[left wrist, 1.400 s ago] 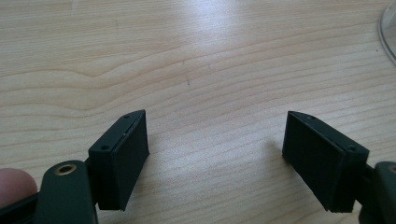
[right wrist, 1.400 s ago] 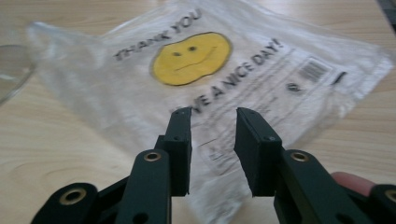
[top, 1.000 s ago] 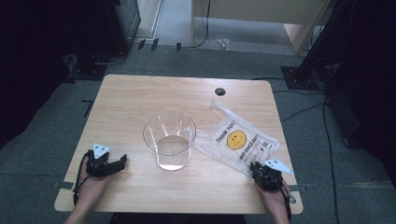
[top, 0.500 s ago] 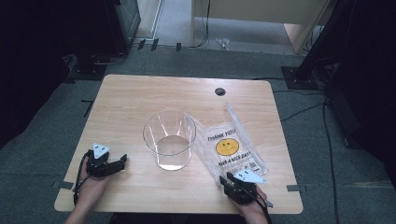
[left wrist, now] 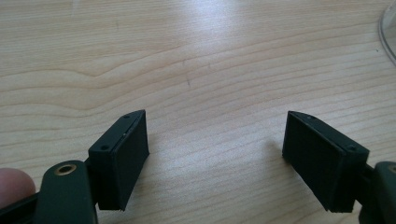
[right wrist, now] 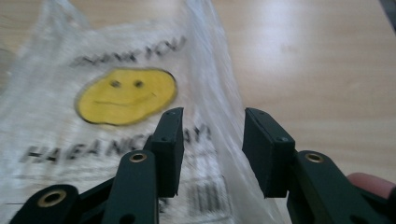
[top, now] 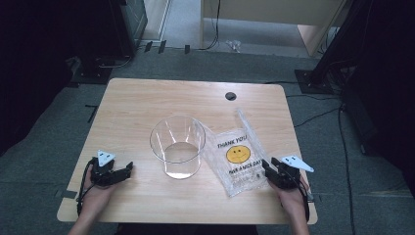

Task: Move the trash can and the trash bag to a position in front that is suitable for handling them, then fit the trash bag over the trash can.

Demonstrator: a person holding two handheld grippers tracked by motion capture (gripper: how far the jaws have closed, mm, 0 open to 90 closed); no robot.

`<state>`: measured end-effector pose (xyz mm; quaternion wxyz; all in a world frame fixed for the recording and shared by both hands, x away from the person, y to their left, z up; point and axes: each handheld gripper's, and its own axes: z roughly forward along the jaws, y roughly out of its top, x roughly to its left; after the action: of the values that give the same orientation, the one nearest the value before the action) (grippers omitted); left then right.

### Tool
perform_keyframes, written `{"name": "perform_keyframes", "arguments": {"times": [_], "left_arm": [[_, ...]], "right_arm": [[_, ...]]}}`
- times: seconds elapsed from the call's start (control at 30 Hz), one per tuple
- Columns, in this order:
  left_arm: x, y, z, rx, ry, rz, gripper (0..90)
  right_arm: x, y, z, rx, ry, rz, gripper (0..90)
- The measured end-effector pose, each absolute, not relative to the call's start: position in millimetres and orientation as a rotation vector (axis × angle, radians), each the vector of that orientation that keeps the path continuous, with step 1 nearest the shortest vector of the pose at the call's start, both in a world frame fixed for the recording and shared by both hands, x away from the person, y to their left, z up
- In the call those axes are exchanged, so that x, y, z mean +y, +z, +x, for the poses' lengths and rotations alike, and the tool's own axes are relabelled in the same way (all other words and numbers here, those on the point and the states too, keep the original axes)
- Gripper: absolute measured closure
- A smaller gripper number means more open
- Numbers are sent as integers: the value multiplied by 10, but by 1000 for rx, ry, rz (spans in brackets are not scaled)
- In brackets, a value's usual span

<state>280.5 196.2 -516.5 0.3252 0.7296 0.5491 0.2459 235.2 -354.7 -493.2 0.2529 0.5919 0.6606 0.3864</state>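
Note:
A clear plastic bag (top: 235, 156) with a yellow smiley face and black print lies flat on the wooden table (top: 147, 103), its left edge against a tall clear round container (top: 177, 147). My right gripper (top: 268, 165) sits at the bag's right near edge. In the right gripper view the bag (right wrist: 121, 98) lies under the right gripper (right wrist: 211, 116). Its jaws have just been opening; the bag's crinkled edge lies in the gap and the pads do not press on it. My left gripper (top: 128, 170) rests near the front left, left of the container. It (left wrist: 215, 126) stands open over bare wood.
A black round cable hole (top: 230, 96) sits near the table's far edge. The container's rim (left wrist: 390, 28) shows at the upper right of the left gripper view. Dark stands and cables (top: 313, 115) lie on the grey floor around the table.
The bag slid left toward the container while the right gripper swung left along its near edge. The right gripper has since come back to the right with wider jaws. The left gripper stayed put.

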Motion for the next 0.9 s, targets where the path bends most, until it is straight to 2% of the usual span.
{"name": "perform_keyframes", "arguments": {"times": [0.17,0.5,0.67,0.9], "left_arm": [[1960,-5165,2807,1440,644,1912,218],[1971,-5163,2808,1437,638,1909,218],[1965,-5165,2807,1436,639,1911,218],[1961,-5164,2807,1431,641,1920,218]], "right_arm": [[-3573,-5156,2357,1837,975,1660,631],[-3426,-5183,2157,1876,938,1656,733],[-3391,-5059,2022,1960,972,1641,661],[-3504,-4872,2194,1884,1092,1650,575]]}}
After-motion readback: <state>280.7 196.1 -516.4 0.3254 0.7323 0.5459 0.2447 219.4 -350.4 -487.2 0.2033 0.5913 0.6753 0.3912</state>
